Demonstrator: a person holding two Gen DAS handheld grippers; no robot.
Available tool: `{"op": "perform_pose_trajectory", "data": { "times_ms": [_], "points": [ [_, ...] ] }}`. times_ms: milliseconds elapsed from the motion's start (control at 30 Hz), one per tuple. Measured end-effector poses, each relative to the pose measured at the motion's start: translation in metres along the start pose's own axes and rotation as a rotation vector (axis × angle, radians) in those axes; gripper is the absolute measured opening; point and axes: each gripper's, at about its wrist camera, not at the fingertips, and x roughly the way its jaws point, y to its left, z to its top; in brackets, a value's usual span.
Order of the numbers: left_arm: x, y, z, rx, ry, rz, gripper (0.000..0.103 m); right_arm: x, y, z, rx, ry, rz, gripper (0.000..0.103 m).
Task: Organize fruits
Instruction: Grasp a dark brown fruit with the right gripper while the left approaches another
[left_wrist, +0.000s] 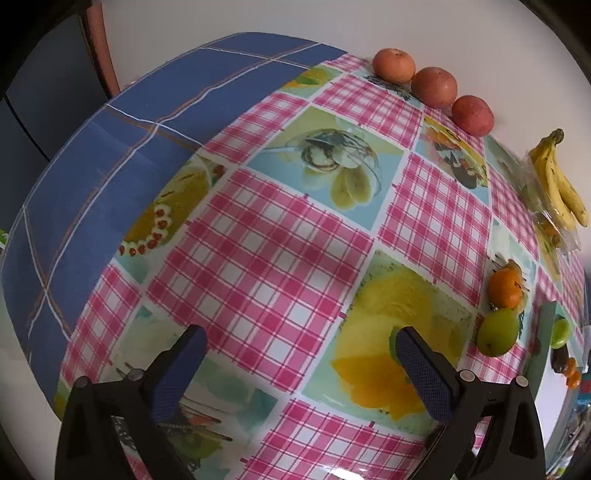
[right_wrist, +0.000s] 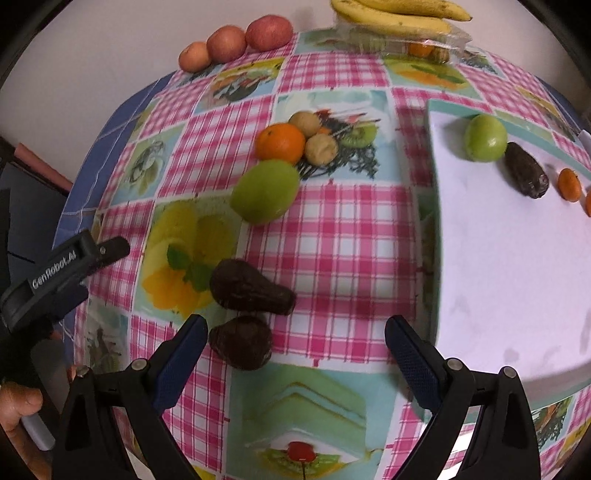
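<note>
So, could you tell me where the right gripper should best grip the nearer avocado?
Probably across its broad rounded body, coming straight down from above. The nearer avocado lies on its side just inside the open right gripper, left of centre, and the other avocado sits close behind, so shift left first.

In the right wrist view, the bananas (right_wrist: 402, 14) are cut off by the top edge, and an orange piece (right_wrist: 588, 205) on the white board (right_wrist: 498, 258) is clipped by the right edge. The contents of the clear packet (right_wrist: 424, 44) under the bananas cannot be made out. In the left wrist view, the board's small fruits (left_wrist: 567, 363) are too compressed to be told apart.
</note>
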Motion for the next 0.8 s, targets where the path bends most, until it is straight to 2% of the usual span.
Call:
{"op": "perform_pose_trajectory", "data": {
  "times_ms": [100, 167, 300, 367, 567, 800],
  "points": [
    [0.001, -0.003, -0.001, 0.016, 0.001, 0.006, 0.103, 0.004, 0.007, -0.003, -0.021, 0.016, -0.003, 0.096],
    [0.002, -0.005, -0.001, 0.021, 0.005, 0.001, 0.103, 0.007, 0.011, -0.005, -0.043, 0.030, -0.007, 0.083],
    [0.003, -0.008, 0.001, 0.026, 0.011, -0.015, 0.103, 0.012, 0.015, -0.009, -0.042, 0.054, 0.012, 0.074],
    [0.004, -0.009, 0.002, 0.024, 0.014, -0.025, 0.103, 0.010, 0.015, -0.009, -0.045, 0.051, 0.020, 0.065],
    [0.005, -0.014, 0.004, 0.009, 0.041, -0.075, 0.103, 0.012, 0.018, -0.010, -0.023, 0.069, 0.120, 0.039],
    [0.004, -0.029, 0.001, 0.010, 0.074, -0.149, 0.103, 0.008, 0.014, -0.009, -0.027, 0.058, 0.113, 0.038]
  ]
}}
